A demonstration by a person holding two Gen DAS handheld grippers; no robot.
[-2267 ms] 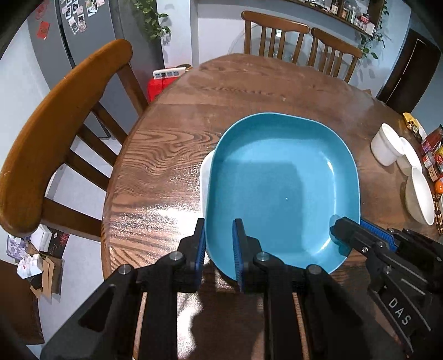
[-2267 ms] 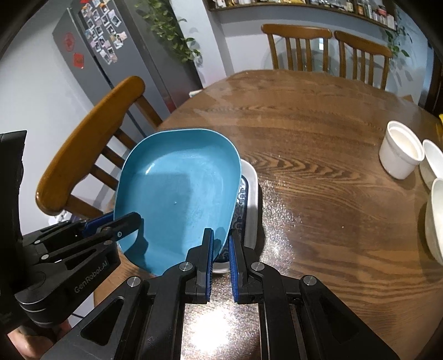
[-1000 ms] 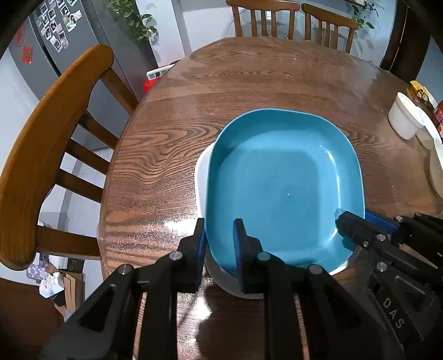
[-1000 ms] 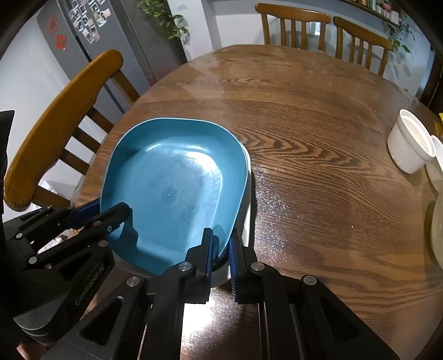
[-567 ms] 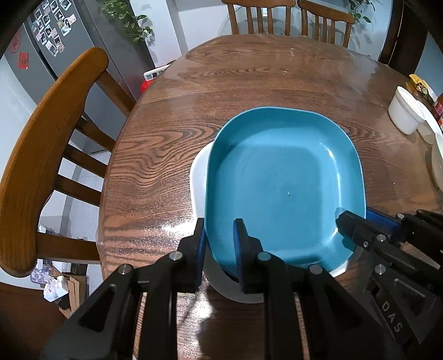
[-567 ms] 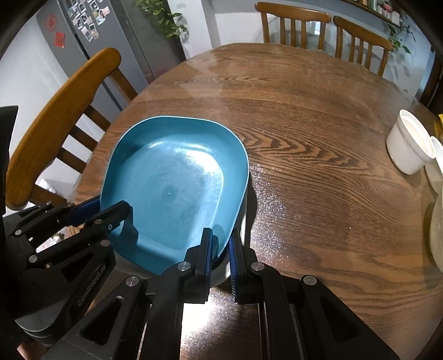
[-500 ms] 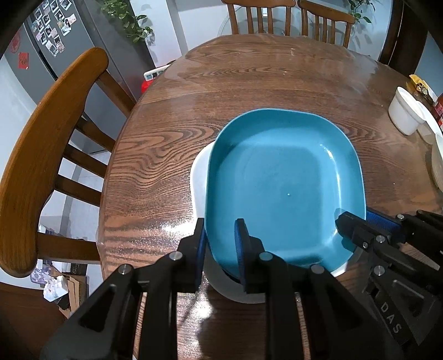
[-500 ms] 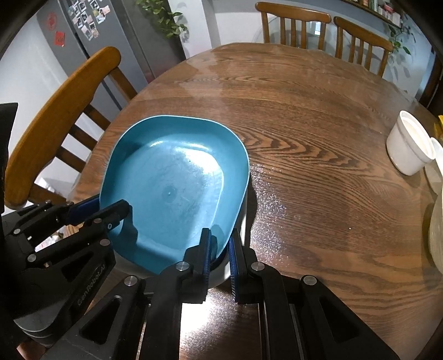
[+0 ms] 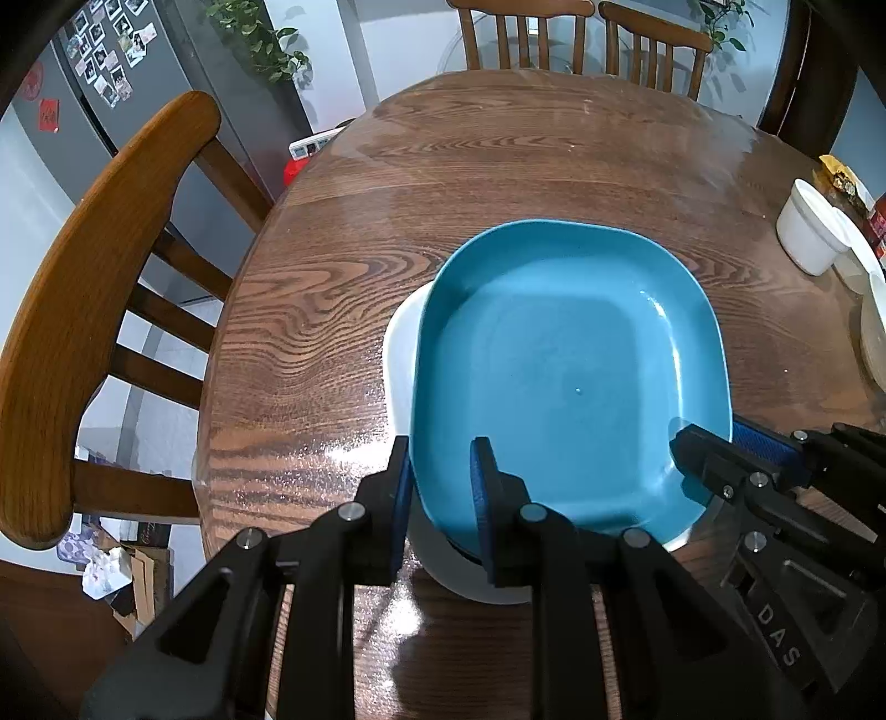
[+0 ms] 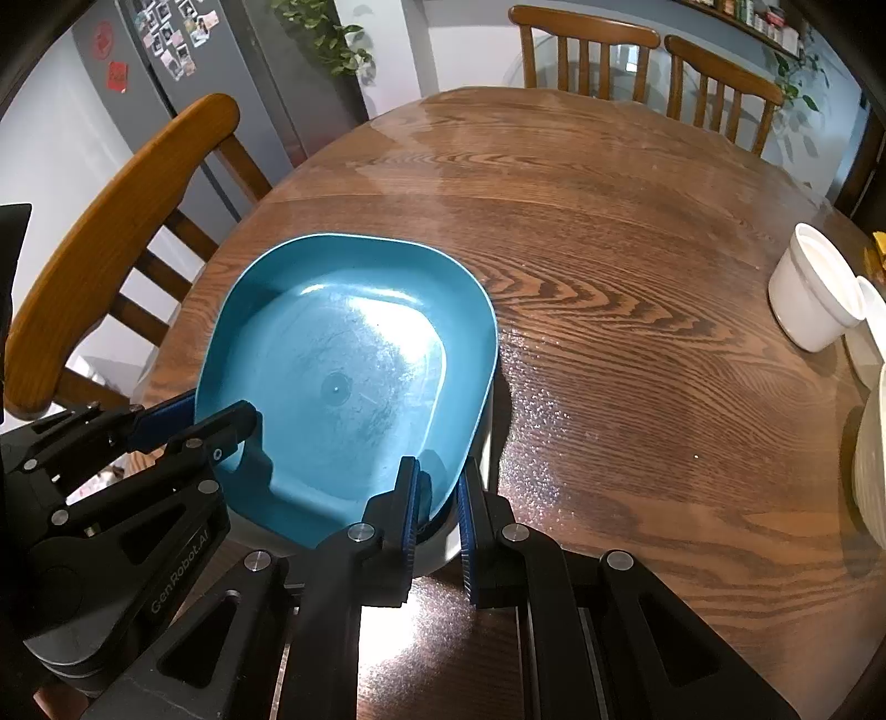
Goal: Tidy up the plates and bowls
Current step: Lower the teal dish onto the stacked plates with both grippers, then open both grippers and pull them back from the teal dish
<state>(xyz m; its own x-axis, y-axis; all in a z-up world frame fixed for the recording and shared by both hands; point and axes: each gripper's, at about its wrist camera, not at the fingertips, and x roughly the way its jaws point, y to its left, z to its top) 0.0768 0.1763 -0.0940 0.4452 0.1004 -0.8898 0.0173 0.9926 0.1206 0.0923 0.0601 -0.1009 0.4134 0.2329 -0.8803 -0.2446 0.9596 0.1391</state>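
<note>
Dining room, round wood table (image 9: 498,183).
Chair (image 9: 83,310) at left edge, two chairs (image 10: 637,61) at far side; grey fridge (image 9: 138,83) with photos, plant (image 10: 326,39), pale walls, glare on tabletop.

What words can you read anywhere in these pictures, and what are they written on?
"DAS": on the black body of the right gripper.
"GenRobot.AI": on the black body of the left gripper.
Red signs and photos on the fridge: too small to read.
</note>
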